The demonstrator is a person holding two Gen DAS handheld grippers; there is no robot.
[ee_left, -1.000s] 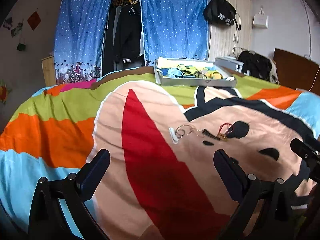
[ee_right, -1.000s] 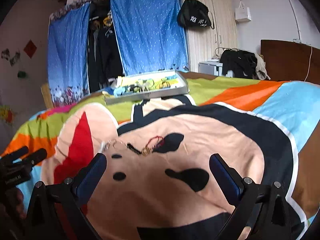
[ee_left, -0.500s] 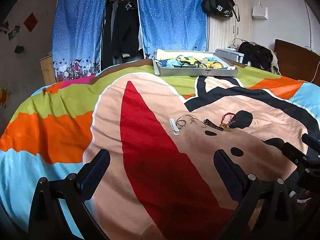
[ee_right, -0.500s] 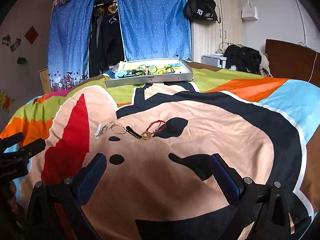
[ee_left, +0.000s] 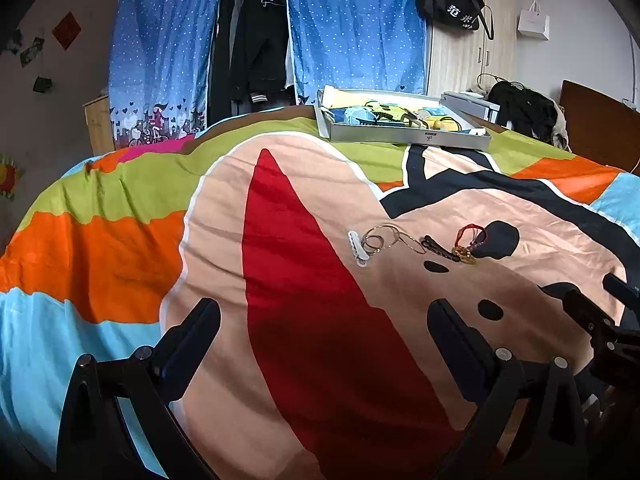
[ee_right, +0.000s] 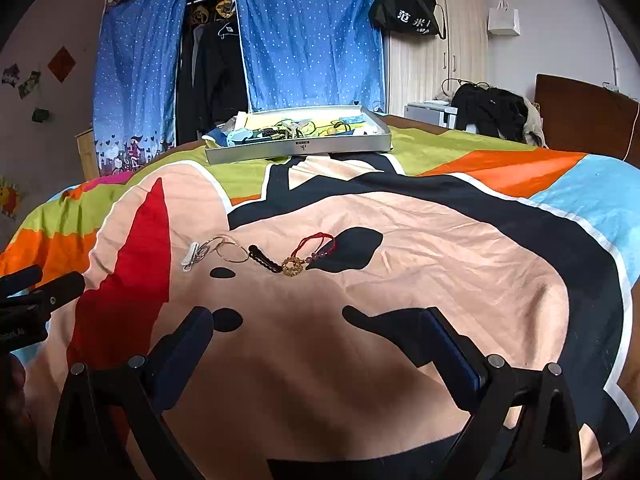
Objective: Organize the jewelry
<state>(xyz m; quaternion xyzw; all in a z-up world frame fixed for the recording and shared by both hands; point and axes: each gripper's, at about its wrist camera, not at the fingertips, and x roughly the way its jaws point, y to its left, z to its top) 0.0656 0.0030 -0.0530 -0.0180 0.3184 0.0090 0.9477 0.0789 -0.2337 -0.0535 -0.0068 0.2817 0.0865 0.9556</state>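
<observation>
Several small pieces lie in a row on the bedspread: a white hair clip (ee_left: pixel 357 249) (ee_right: pixel 189 256), thin wire hoops (ee_left: pixel 386 239) (ee_right: pixel 225 250), a black hair clip (ee_left: pixel 439 249) (ee_right: pixel 264 260), and a red cord bracelet with a gold charm (ee_left: pixel 470 243) (ee_right: pixel 308 255). A silver tray (ee_left: pixel 404 137) (ee_right: pixel 298 147) with mixed accessories sits at the far side of the bed. My left gripper (ee_left: pixel 323 334) is open and empty, short of the row. My right gripper (ee_right: pixel 316 338) is open too, nothing between its fingers.
The bedspread (ee_left: pixel 120 240) has bright colour blocks and drops away at the left edge. Blue curtains (ee_left: pixel 352 24) and hanging clothes stand behind the bed. A wooden wardrobe with a black bag (ee_right: pixel 406 14) and a headboard (ee_right: pixel 584 112) are at the right.
Both grippers have risen, so the bed and the row of jewelry sit lower and flatter in view. The pieces have not moved. Both grippers stayed open.
</observation>
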